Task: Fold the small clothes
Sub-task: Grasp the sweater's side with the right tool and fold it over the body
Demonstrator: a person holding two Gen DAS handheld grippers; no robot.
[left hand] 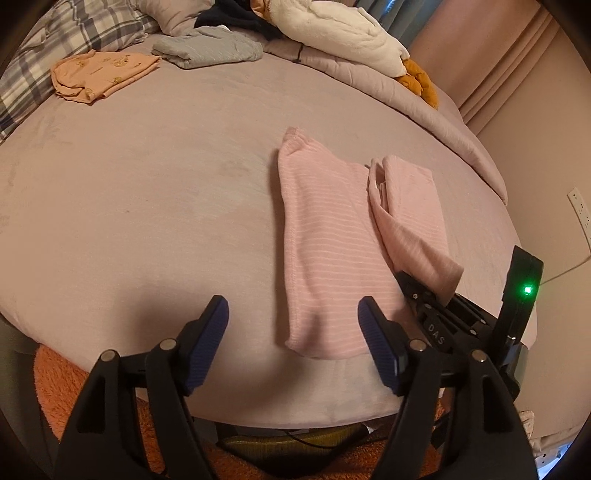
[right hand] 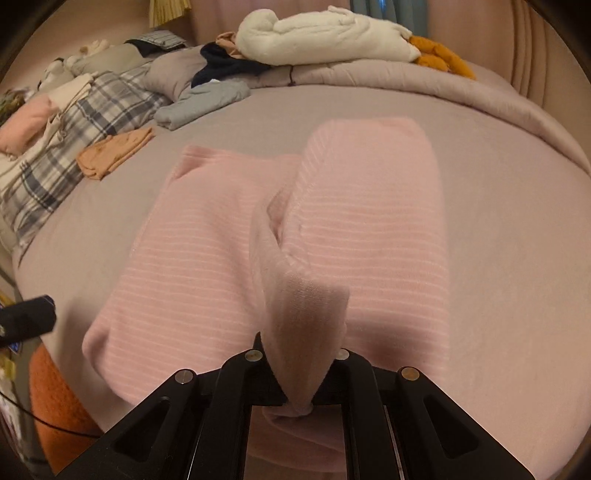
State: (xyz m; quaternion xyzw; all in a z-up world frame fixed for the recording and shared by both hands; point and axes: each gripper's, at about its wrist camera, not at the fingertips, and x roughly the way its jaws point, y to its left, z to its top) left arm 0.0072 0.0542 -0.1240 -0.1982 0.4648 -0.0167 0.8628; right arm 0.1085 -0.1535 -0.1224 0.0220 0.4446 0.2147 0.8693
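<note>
A pink striped garment [left hand: 325, 240] [right hand: 207, 266] lies flat on the mauve bed [left hand: 147, 203] near its front edge. The garment's right part [left hand: 410, 210] [right hand: 369, 221] is lifted and doubled over toward the middle. My right gripper [right hand: 301, 354] is shut on a bunched edge of that lifted part, and the cloth hides its fingertips. In the left wrist view the right gripper [left hand: 424, 299] shows at the garment's lower right. My left gripper [left hand: 291, 308] hangs open over the garment's lower left corner, its blue pads [left hand: 218, 314] apart with nothing pinched.
At the back left lie a folded peach garment [left hand: 99, 74] [right hand: 114, 151] and a folded grey one [left hand: 210, 48] [right hand: 203, 101]. A plaid cover [left hand: 74, 26], dark clothes and a white plush toy [left hand: 343, 29] crowd the far side. Below the bed's front edge is an orange rug [left hand: 55, 387].
</note>
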